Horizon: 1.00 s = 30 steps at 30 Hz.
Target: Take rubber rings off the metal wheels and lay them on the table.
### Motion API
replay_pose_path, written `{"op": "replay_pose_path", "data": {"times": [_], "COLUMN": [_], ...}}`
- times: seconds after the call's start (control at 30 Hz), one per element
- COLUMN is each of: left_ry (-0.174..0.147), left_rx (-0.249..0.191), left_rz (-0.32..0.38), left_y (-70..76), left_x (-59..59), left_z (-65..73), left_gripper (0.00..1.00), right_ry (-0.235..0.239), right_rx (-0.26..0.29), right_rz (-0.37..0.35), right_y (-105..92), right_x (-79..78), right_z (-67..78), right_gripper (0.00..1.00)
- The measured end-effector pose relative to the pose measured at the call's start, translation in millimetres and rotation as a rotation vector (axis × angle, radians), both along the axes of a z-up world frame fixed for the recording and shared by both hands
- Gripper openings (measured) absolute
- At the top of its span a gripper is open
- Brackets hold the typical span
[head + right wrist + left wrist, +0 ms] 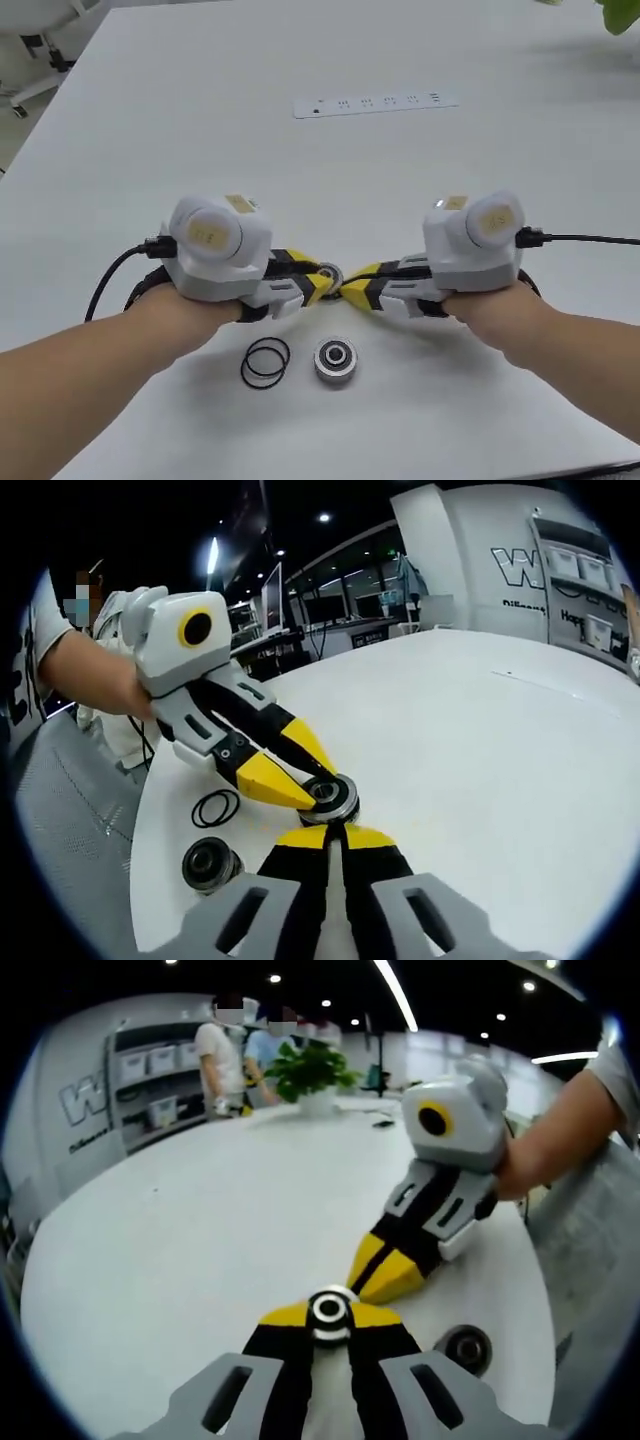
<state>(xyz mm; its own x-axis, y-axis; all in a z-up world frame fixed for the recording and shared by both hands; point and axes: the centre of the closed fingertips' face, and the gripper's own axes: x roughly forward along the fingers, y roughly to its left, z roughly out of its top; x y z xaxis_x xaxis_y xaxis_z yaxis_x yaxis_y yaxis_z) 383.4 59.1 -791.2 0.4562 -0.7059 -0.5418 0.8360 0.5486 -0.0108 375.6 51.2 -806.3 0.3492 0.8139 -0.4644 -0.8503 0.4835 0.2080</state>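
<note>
A small metal wheel [329, 274] with a dark rubber ring on its rim is held just above the table between both grippers. My left gripper [320, 285] is shut on this wheel [330, 1312] across its sides. From the other side, my right gripper [348, 287] meets it with the jaws pressed together, pinching the rubber ring at the wheel's near edge [332, 798]. In the left gripper view the right gripper [368, 1282] comes in from the right. In the right gripper view the left gripper [300, 780] comes in from the left. Two black rubber rings [265, 362] lie loose on the table.
A second metal wheel [335, 360] stands beside the loose rings [214, 808], close to the table's near edge; this second wheel [210, 865] sits near my right jaws. A white power strip [375, 103] lies farther back. A potted plant [310, 1070] stands at the far end.
</note>
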Motion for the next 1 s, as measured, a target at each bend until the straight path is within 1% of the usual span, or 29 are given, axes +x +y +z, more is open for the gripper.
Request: {"op": "replay_pose_path", "data": {"times": [0.1, 0.2, 0.33, 0.43, 0.53, 0.7, 0.77, 0.8, 0.83, 0.87, 0.93, 1.0], "left_ry": [-0.002, -0.006, -0.017, -0.019, -0.022, -0.026, -0.027, -0.029, -0.03, -0.029, -0.03, -0.031], "left_rx": [0.005, 0.013, 0.029, 0.03, 0.035, 0.042, 0.043, 0.045, 0.044, 0.043, 0.043, 0.045], "left_rz": [-0.005, -0.001, 0.001, 0.001, 0.005, 0.007, 0.008, 0.01, 0.01, 0.01, 0.012, 0.015], "left_y": [-0.3, -1.2, -0.7, -0.4, -0.1, -0.3, -0.1, 0.1, -0.2, -0.4, -0.6, -0.7], "left_x": [-2.6, -5.6, -6.4, -7.2, -7.1, -8.1, -8.0, -8.3, -8.4, -8.6, -8.9, -9.2], "left_z": [-0.4, 0.0, -0.7, -1.1, -1.6, -2.0, -2.1, -2.0, -2.0, -2.1, -2.1, -2.1], "left_gripper": [0.13, 0.13, 0.13, 0.13, 0.13, 0.12, 0.12, 0.12, 0.12, 0.12, 0.12, 0.12], "right_ry": [0.038, 0.055, 0.09, 0.112, 0.15, 0.179, 0.199, 0.211, 0.234, 0.22, 0.225, 0.245], "right_rx": [0.022, 0.03, 0.05, 0.066, 0.101, 0.125, 0.159, 0.167, 0.226, 0.179, 0.185, 0.2], "right_rz": [-0.026, -0.03, -0.044, -0.047, -0.066, -0.08, -0.095, -0.103, -0.104, -0.106, -0.106, -0.117], "right_y": [-3.2, -2.7, -3.8, -6.9, -7.3, -9.1, -8.6, -9.4, -4.8, -8.5, -6.4, -5.4], "right_x": [2.1, -0.1, -3.8, -4.4, -3.6, -3.0, -2.3, -2.2, -2.6, -1.6, -3.3, -3.7], "right_z": [-0.1, 1.1, 2.8, 3.2, 7.4, 8.9, 12.3, 12.9, 20.7, 14.6, 15.4, 15.6], "right_gripper": [0.0, 0.0, 0.0, 0.0, 0.0, 0.0, 0.0, 0.0, 0.0, 0.0, 0.0, 0.0]}}
